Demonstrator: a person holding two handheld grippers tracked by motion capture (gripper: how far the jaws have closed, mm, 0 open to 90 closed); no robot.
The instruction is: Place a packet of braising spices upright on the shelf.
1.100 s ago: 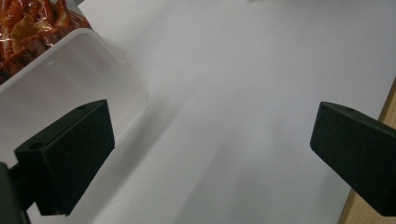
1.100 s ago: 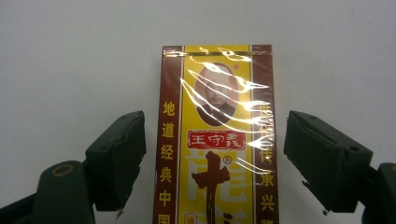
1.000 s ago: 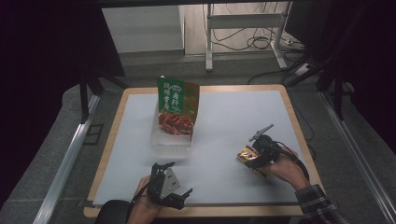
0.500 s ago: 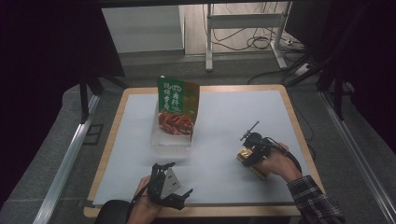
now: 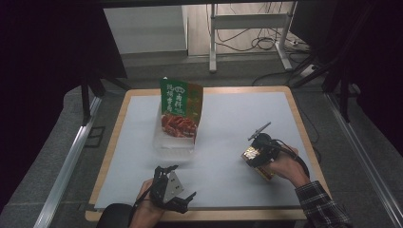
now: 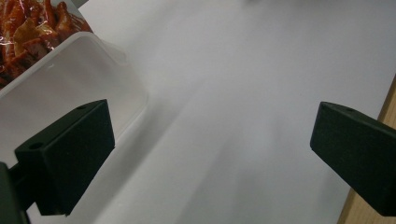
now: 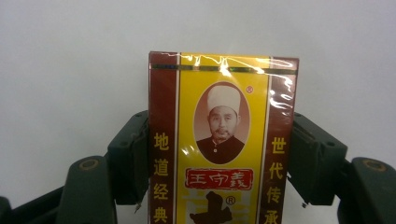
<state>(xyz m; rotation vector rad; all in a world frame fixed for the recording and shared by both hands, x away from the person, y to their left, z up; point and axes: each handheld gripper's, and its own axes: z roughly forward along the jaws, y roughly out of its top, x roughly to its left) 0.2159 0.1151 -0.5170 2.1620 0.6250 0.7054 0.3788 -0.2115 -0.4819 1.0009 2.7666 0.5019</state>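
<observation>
A clear plastic tub sat on the white table mat, toward its far left part. In it stood a green snack pouch printed with red food, upright and leaning slightly back; in the left gripper view the tub's rim held the pouch's red print at the top left corner.

The right gripper was over the mat's right side, clamped on a yellow and maroon box. In the right gripper view the box's long axis ran along the jaws, its top end pointing away from the hand, with one jaw pressed against each maroon long edge. The printed face looked toward the camera.

The left gripper hovered near the mat's near edge, its jaws spread wide with nothing between them, well apart from the tub.
</observation>
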